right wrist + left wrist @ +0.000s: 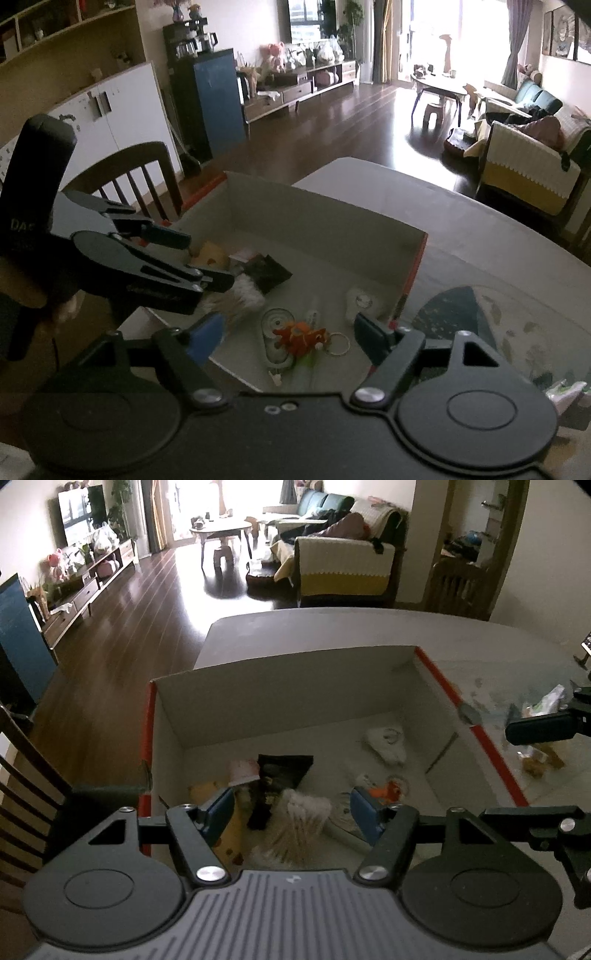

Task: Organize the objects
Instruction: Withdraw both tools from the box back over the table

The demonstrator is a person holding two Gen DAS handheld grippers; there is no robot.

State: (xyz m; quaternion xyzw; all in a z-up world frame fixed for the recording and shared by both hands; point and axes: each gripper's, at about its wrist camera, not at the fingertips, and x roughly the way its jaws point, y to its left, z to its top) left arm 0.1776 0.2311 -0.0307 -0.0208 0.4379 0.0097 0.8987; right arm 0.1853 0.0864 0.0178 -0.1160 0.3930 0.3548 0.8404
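My left gripper (291,808) hangs over the near end of the cardboard box (295,672), jaws spread wide and empty above a bundle of cotton swabs (295,823). At its 11 o'clock lies a dark packet (280,771), at 9 o'clock a yellow item (205,790), at 1 o'clock a white pouch (386,742). My right gripper (291,338) also has its jaws wide apart with nothing between them, poised above an orange toy (299,338) with a key ring (338,345) inside the box. The box sits on the counter (480,236); a wooden chair (125,166) stands at 10 o'clock.
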